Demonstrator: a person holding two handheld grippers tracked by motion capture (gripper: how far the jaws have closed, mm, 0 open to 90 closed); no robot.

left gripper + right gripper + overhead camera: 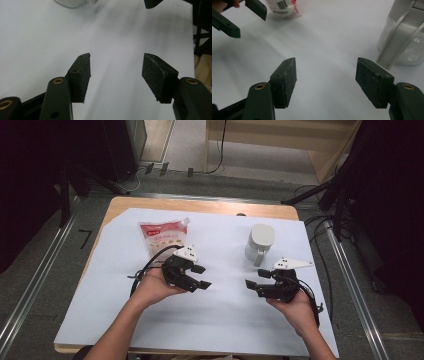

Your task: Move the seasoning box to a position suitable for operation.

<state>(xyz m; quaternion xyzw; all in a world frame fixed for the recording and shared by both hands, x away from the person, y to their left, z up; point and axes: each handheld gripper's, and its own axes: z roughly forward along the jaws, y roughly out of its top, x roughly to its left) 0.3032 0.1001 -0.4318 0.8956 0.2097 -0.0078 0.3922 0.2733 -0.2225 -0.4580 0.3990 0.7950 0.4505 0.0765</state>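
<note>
Wooden table (200, 205), white sheet (220, 310) over it; pouch (164, 236), white jug (260, 242) on sheet.

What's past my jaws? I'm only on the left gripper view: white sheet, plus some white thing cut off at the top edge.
Observer: That is a white jug with a handle, standing upright on the white sheet, seen in the high view.
Operator: Anything else on the table?
Observer: A red and white pouch lies flat at the far left, beyond the left gripper.
Operator: Where's the other gripper?
Observer: The right gripper is held just in front of the jug, its jaws apart with nothing between them.
Operator: Jug empty?
Observer: The right gripper view shows a clear lower wall with something white and grainy inside; what it is I cannot tell.
</note>
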